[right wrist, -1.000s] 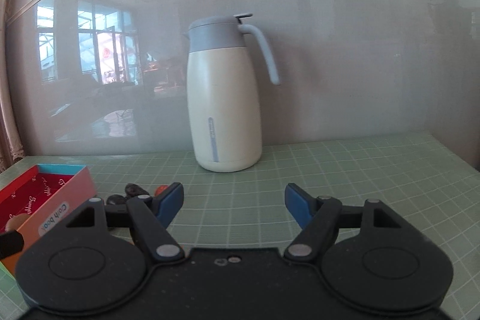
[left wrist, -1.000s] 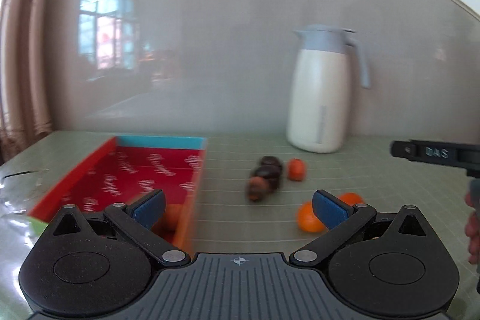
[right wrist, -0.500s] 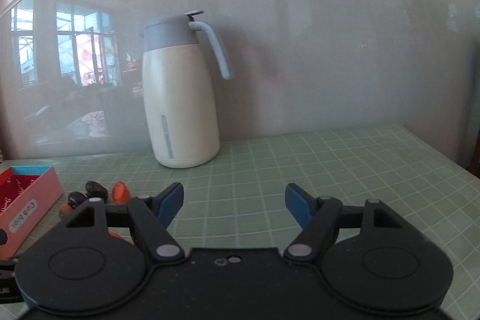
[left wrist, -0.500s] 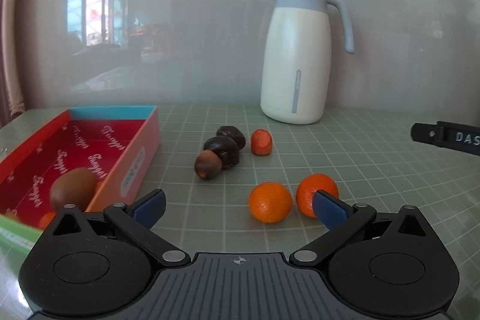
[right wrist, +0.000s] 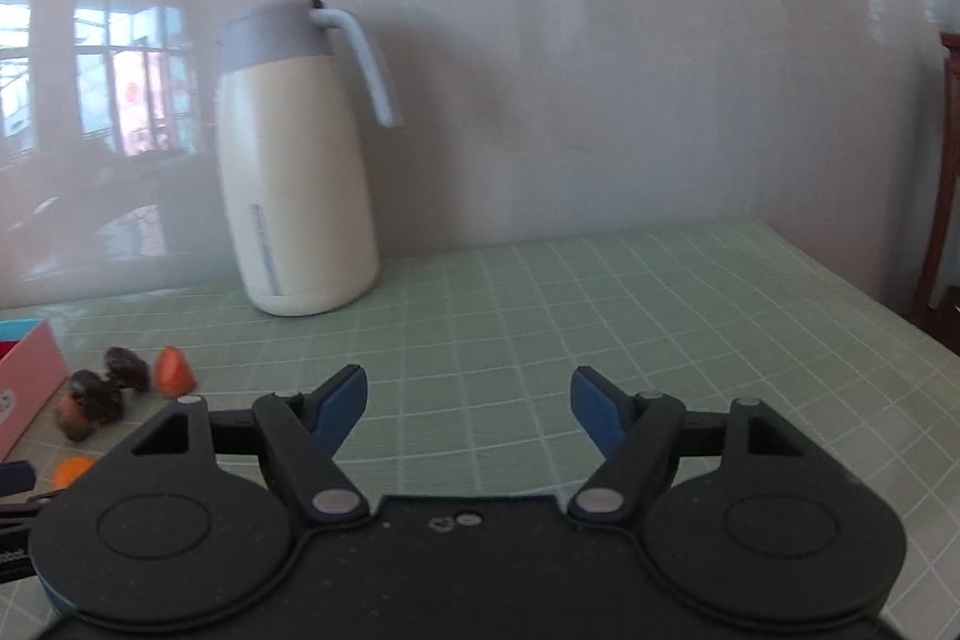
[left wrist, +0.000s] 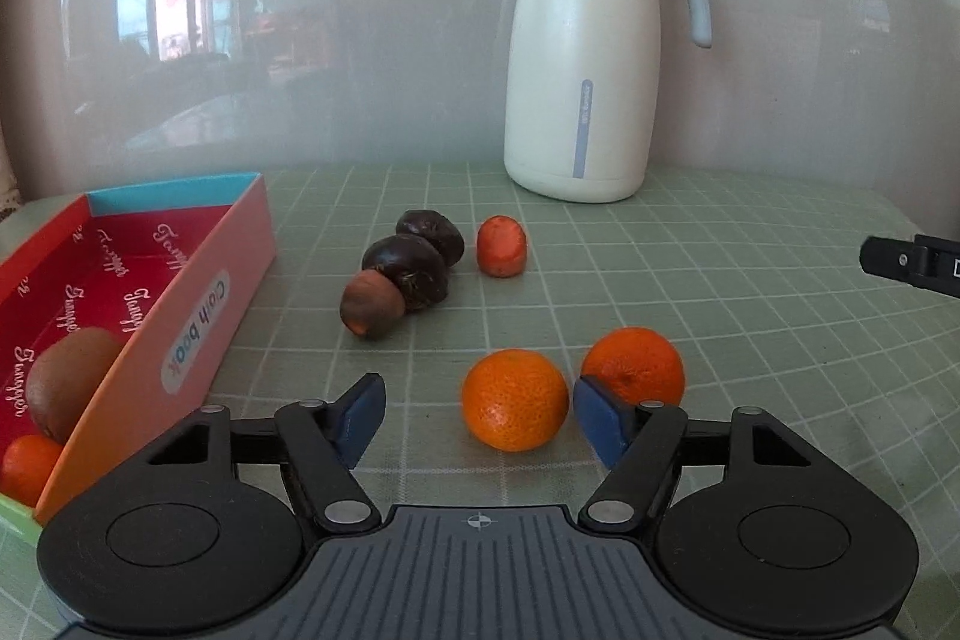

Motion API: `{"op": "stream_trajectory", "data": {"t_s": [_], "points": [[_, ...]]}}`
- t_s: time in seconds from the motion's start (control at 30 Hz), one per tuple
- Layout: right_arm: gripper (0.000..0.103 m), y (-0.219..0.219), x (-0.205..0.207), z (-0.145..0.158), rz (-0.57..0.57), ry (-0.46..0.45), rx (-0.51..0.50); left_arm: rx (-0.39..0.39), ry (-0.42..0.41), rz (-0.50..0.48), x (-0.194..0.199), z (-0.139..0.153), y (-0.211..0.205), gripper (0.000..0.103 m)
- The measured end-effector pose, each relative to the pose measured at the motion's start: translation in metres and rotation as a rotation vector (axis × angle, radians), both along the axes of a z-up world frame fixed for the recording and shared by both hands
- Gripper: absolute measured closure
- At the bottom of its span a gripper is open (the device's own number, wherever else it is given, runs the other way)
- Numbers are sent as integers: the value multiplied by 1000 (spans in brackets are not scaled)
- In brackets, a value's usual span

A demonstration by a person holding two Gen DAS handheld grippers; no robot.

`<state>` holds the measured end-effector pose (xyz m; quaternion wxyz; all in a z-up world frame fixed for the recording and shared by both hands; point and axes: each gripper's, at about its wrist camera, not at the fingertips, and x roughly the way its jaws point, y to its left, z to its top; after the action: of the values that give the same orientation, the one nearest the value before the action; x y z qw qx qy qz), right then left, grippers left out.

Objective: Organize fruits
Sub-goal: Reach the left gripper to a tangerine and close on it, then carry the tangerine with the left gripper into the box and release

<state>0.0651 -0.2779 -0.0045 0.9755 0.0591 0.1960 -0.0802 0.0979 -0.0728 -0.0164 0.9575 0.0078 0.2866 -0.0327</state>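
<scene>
Pink box [left wrist: 198, 304] side label reads "Cloth book"

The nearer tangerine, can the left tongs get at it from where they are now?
Probably yes. The left tongs are open, and the nearer tangerine sits on the mat between the blue tips with nothing in front of it. The second tangerine lies close behind the right-side tip and might get nudged.

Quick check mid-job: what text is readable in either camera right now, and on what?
"Cloth book": oval label on the box's pink side.
Cursive white words on the box's red lining: not legible.
Vertical print on the jug's blue stripe: too small.
Right wrist view: nothing readable.
</scene>
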Motion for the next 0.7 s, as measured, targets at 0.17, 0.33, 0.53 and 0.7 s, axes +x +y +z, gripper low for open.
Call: {"op": "stream_trajectory", "data": {"t_s": [0.17,0.33,0.53,0.7], "points": [[28,-5,2,-2,-9,4,11,-10,42,-16,11,-5,-2,48],[26,-3,0,-3,0,-3,7,-8,57,-34,12,-7,-7,63],[26,-2,-4,-3,6,0,7,3,10,-34,0,2,2,63],[26,3,-2,-1,13,8,20,-13,-31,-20,-15,16,22,63]]}}
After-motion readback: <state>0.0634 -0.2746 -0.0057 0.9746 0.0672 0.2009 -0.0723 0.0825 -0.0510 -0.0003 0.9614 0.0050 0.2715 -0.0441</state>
